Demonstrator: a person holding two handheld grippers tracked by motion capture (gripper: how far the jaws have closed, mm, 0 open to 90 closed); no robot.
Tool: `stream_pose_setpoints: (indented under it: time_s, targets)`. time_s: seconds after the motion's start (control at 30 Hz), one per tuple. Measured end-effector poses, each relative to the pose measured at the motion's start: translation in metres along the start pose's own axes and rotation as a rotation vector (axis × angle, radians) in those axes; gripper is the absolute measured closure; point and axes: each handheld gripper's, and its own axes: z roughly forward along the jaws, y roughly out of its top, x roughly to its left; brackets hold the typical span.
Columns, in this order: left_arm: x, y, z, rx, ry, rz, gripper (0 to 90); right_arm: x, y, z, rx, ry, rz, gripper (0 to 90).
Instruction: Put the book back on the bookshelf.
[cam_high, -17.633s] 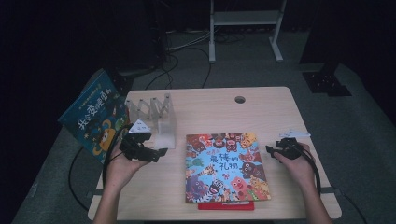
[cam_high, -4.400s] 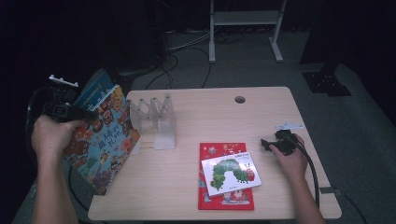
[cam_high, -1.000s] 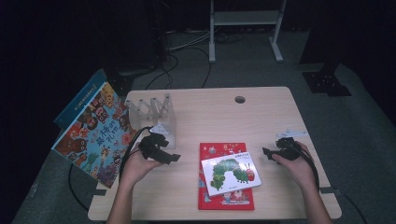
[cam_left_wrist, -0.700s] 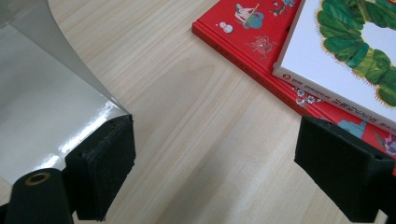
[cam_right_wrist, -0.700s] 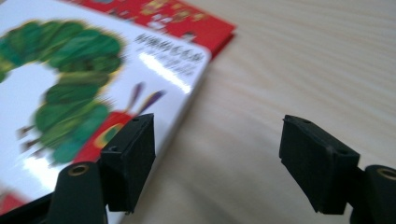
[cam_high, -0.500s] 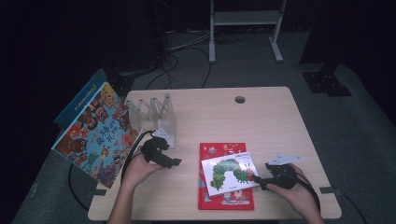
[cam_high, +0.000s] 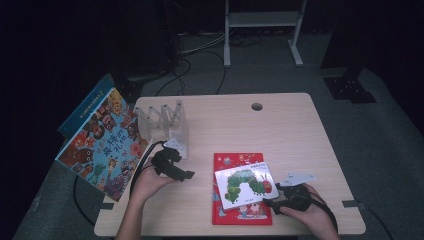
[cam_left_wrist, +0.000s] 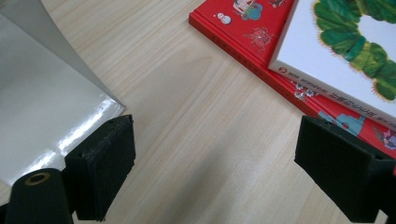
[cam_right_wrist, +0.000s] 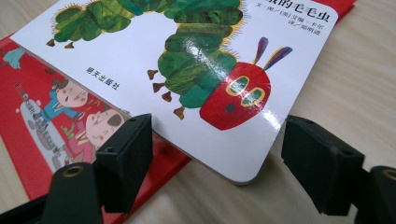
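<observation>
Your right tongs (cam_right_wrist: 215, 154) stand part open, jaws having just been widening, straddling the near corner of the caterpillar book (cam_right_wrist: 187, 60) without pressing it; that book lies askew on the red picture book (cam_high: 235, 165) near the table's (cam_high: 280, 125) front edge. Bite too shallow on that rounded corner and the glossy cover may slide out, or you may catch the red book beneath too. Your left tongs (cam_left_wrist: 215, 172) gape empty beside the clear book rack (cam_high: 165, 122); a careless sweep could nudge it.
</observation>
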Motion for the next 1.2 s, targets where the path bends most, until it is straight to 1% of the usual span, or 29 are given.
stream_pose_setpoints:
  time_s: [0.1, 0.2, 0.3, 0.47, 0.53, 0.63, 0.67, 0.7, 0.73, 0.8, 0.83, 0.9, 0.93, 1.0, 1.1, 1.13, 1.17, 1.2]
  targets:
    - [-0.001, 0.0, 0.001, 0.002, -0.009, 0.002, 11.4, -0.002, 0.007, 0.005, 0.005, 0.001, -0.021, 24.2]
    - [-0.001, 0.001, 0.003, -0.003, -0.014, 0.002, 11.4, -0.004, 0.015, 0.01, 0.008, -0.011, -0.047, 24.3]
    - [-0.002, 0.001, 0.003, 0.002, -0.021, 0.006, 11.4, -0.008, 0.023, 0.017, 0.009, -0.021, -0.059, 24.7]
    - [-0.003, 0.002, 0.005, -0.008, -0.035, 0.016, 11.4, -0.014, 0.037, 0.028, 0.007, -0.03, -0.077, 26.6]
    - [-0.005, 0.003, 0.008, -0.017, -0.045, 0.017, 11.4, -0.016, 0.042, 0.032, 0.009, -0.032, -0.077, 26.7]
    - [-0.007, 0.005, 0.014, -0.01, -0.056, 0.028, 10.7, -0.02, 0.046, 0.036, 0.008, -0.027, -0.079, 26.7]
    - [-0.009, 0.006, 0.017, -0.02, -0.06, 0.024, 10.6, -0.021, 0.047, 0.037, 0.003, -0.027, -0.077, 27.0]
    - [-0.009, 0.006, 0.018, -0.015, -0.067, 0.028, 10.5, -0.021, 0.048, 0.039, 0.0, -0.026, -0.068, 27.2]
    - [-0.009, 0.006, 0.021, -0.021, -0.072, 0.026, 10.4, -0.022, 0.048, 0.04, -0.003, -0.025, -0.07, 27.2]
    - [-0.01, 0.007, 0.025, -0.026, -0.077, 0.011, 10.1, -0.023, 0.05, 0.044, -0.015, -0.017, -0.054, 27.1]
    - [-0.01, 0.007, 0.028, -0.026, -0.079, 0.01, 10.1, -0.023, 0.051, 0.045, -0.018, -0.018, -0.049, 26.1]
    - [-0.011, 0.007, 0.033, -0.031, -0.085, 0.001, 9.9, -0.024, 0.055, 0.048, -0.019, -0.022, -0.051, 26.1]
    - [-0.012, 0.007, 0.036, -0.029, -0.086, -0.006, 9.9, -0.025, 0.056, 0.05, -0.019, -0.024, -0.053, 26.1]
    - [-0.012, 0.009, 0.041, -0.015, -0.086, -0.001, 9.6, -0.027, 0.06, 0.054, -0.02, -0.028, -0.05, 26.0]
    - [-0.013, 0.009, 0.048, -0.011, -0.087, -0.017, 9.2, -0.029, 0.066, 0.06, -0.026, -0.034, -0.045, 26.1]
    - [-0.013, 0.009, 0.05, 0.0, -0.088, -0.022, 9.2, -0.03, 0.068, 0.061, -0.028, -0.037, -0.043, 26.1]
    - [-0.014, 0.009, 0.052, -0.003, -0.087, -0.03, 9.2, -0.03, 0.069, 0.062, -0.028, -0.038, -0.041, 26.0]
    - [-0.014, 0.009, 0.053, -0.001, -0.091, -0.027, 9.0, -0.029, 0.069, 0.061, -0.024, -0.043, -0.036, 26.2]
